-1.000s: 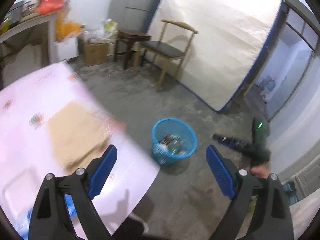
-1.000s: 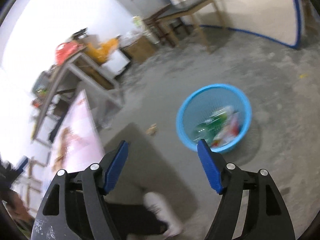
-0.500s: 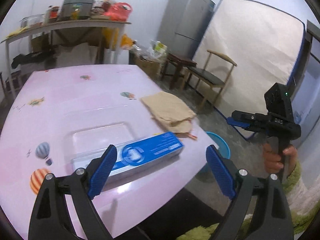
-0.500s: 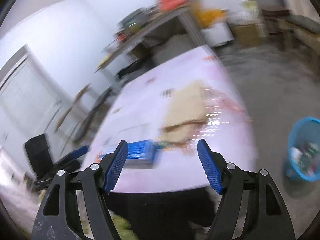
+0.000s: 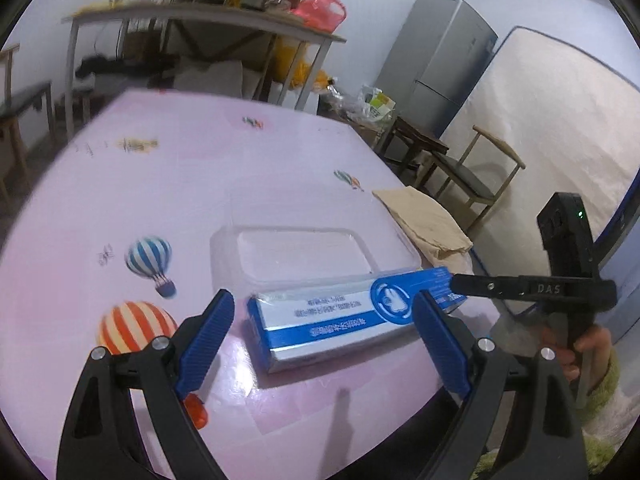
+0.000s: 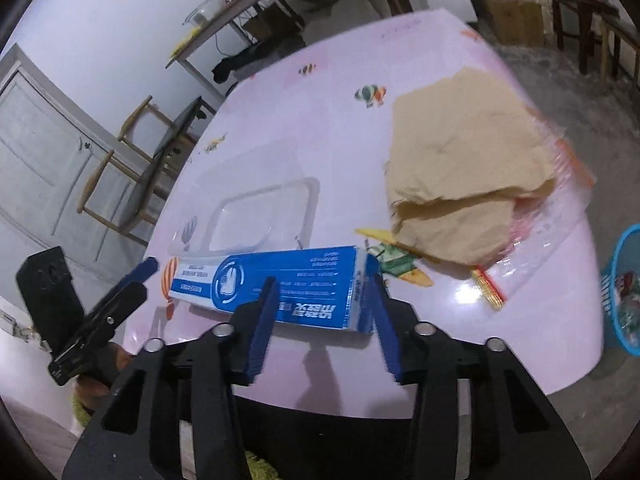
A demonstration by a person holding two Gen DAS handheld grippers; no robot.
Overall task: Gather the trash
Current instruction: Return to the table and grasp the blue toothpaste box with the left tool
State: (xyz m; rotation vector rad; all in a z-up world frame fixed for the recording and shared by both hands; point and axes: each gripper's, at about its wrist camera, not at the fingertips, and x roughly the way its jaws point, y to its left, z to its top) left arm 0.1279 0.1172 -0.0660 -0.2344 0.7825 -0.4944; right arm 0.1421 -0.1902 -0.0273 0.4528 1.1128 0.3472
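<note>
**Ana:** Fingers first, then. How do the right gripper's (image 6: 324, 322) blue pads stand?

**Ben:** Spread apart, holding nothing. The near short end of the blue-and-white toothpaste box (image 6: 276, 290) lies just beyond the tips, roughly centred in the gap. I can't tell whether a pad touches the cardboard yet.

**Ana:** And the left gripper (image 5: 324, 334)?

**Ben:** Wide open too, empty, with the same box (image 5: 352, 314) lying crosswise ahead of it, its long side facing the pads.

**Ana:** So which one takes it?

**Ben:** My guess is the right. It is lined up on the narrow end, which fits between the pads. I'd push forward until the pads overlap the box's sides, then close squarely; thin card will crush or twist out if pinched at a corner.

**Ana:** What lies farther out?

**Ben:** The box leans against a clear plastic tray (image 6: 260, 216) on the pink table (image 6: 320, 120). To the right sit torn brown paper (image 6: 464, 160) and a clear plastic bag (image 6: 552, 220) under it. The blue trash basket (image 6: 618, 292) stands on the floor past the table's right edge, already holding some waste.
</note>
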